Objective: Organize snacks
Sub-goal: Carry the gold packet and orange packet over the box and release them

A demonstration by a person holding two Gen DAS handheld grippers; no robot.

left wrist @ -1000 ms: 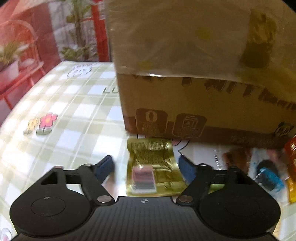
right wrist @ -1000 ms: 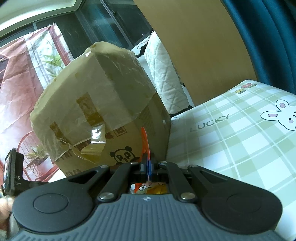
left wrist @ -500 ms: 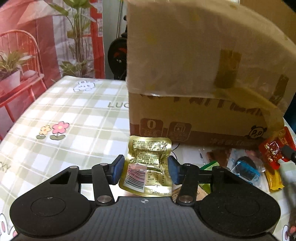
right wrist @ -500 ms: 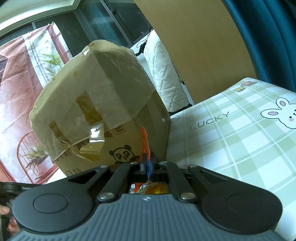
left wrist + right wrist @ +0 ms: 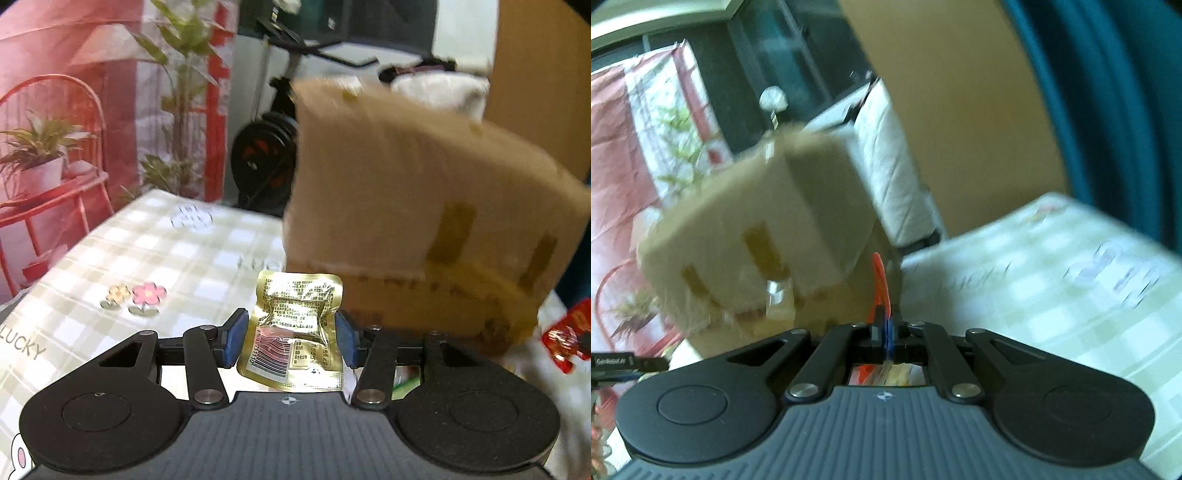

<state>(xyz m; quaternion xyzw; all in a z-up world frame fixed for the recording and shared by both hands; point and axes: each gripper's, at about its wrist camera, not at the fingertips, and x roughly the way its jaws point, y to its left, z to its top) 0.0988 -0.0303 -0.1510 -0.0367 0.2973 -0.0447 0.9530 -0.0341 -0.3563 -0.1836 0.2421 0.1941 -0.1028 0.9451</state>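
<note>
seen through the left wrist camera, from left to right, with the cardboard box (image 5: 424,206) as landmark: well left of the box, a red wire chair (image 5: 55,155) with a potted plant on it, beyond the table edge. nearer to the box, a checked tablecloth (image 5: 155,251) with two printed flowers and the word "lucky". just in front of the box's lower left corner, a gold snack packet (image 5: 297,332), lifted clear of the cloth and standing upright, barcode low on its face. clamped on that packet from both sides: the left gripper (image 5: 290,338), blue pads (image 5: 232,338) pressed against the two edges of the packet. right of the box's lower corner, a red snack packet (image 5: 565,336), held up at the frame edge. seen through the right wrist camera: box (image 5: 753,240) at left, blurred, taped flaps on top; in front of its right corner, the right gripper (image 5: 888,332) closed together on the thin edge of the red snack packet (image 5: 879,280), which stands up edge-on between the fingers. right of the box, the tablecloth (image 5: 1052,266), blurred.
</note>
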